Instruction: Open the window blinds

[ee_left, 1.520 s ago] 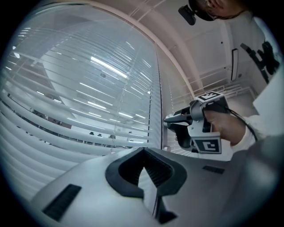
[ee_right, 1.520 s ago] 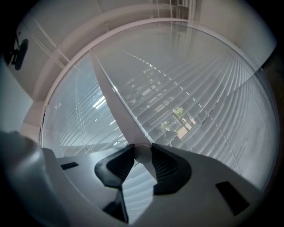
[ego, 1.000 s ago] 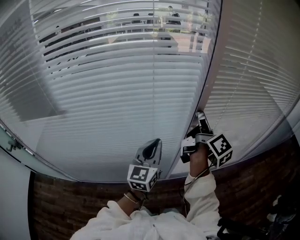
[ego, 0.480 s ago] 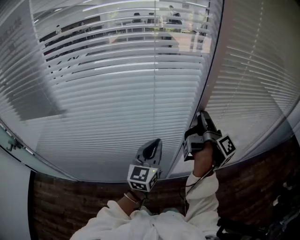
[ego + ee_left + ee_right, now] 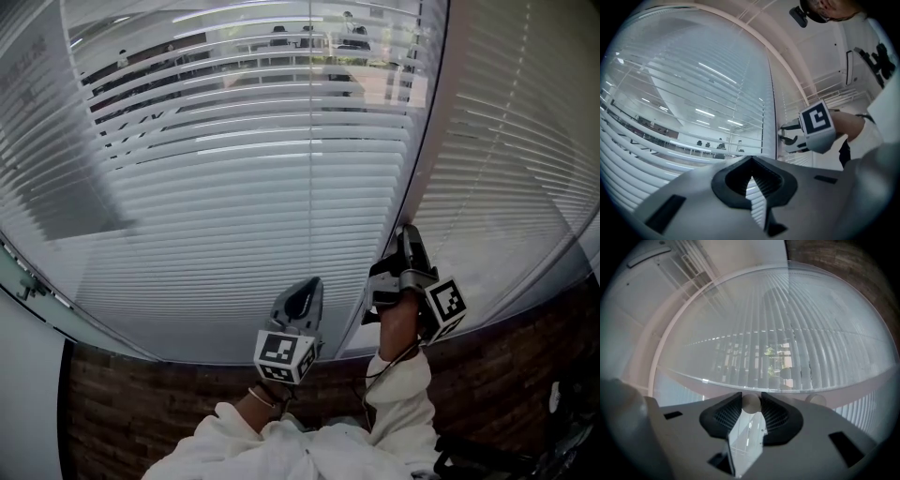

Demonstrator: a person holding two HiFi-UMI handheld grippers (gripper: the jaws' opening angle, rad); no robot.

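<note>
Grey right tongs [image 5: 406, 234] gripping wand [image 5: 751, 403], left tongs [image 5: 750, 165] closed

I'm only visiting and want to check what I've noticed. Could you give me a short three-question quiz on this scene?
1. True or false: every slat of the window blinds is turned fully shut, so nothing shows through anywhere.
2. What is between the jaws of the right hand-held gripper? A) a dangling cord B) a round rod C) nothing at all
3. Which of the two grippers holds nothing?

Key
1. False: the upper slats let the scene beyond show through.
2. B
3. The left hand-held gripper: its jaws meet at the tips with nothing between them.
</note>
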